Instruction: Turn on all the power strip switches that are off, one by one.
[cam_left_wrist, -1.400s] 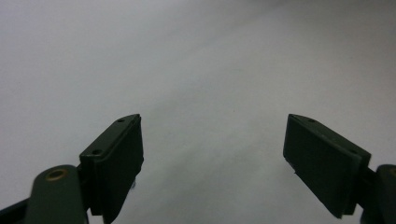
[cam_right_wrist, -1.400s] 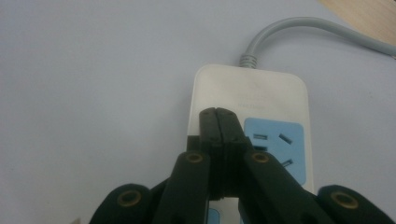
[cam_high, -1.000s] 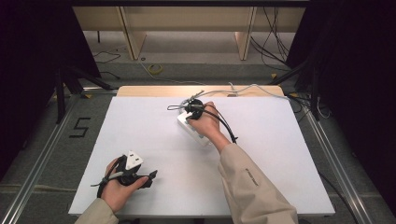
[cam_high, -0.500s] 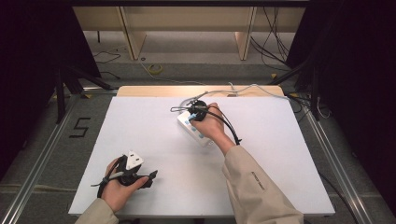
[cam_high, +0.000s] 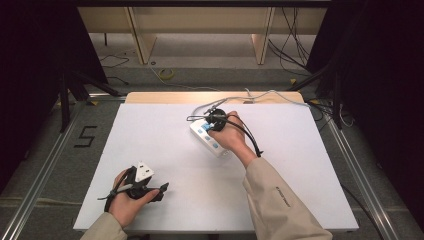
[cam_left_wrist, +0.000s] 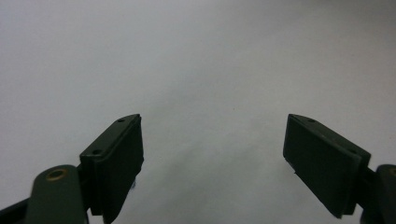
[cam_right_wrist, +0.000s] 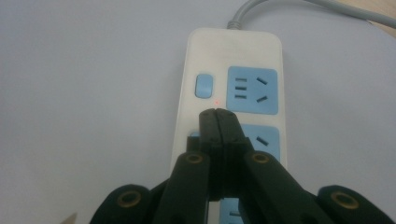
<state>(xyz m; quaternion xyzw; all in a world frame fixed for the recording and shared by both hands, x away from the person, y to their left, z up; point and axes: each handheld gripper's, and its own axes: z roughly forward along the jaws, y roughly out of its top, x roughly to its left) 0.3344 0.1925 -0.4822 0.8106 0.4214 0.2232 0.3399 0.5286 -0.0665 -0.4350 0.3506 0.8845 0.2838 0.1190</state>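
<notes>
Your right gripper (cam_right_wrist: 217, 113) has its jaws pressed together with nothing between them, tips resting over a white power strip (cam_right_wrist: 232, 56) just below its first blue switch (cam_right_wrist: 203, 86). A tiny red light (cam_right_wrist: 217, 102) glows beside that switch, so it looks already on; the second switch, partly hidden under the tips, seems to be the one in hand. The strip lies at the table's (cam_high: 150, 140) far middle. Your left gripper (cam_left_wrist: 212, 158) rests wide apart and empty near the front left edge.

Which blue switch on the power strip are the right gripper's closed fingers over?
The second switch from the cord end, largely hidden beneath the right gripper; the first switch sits uncovered beyond.
</notes>
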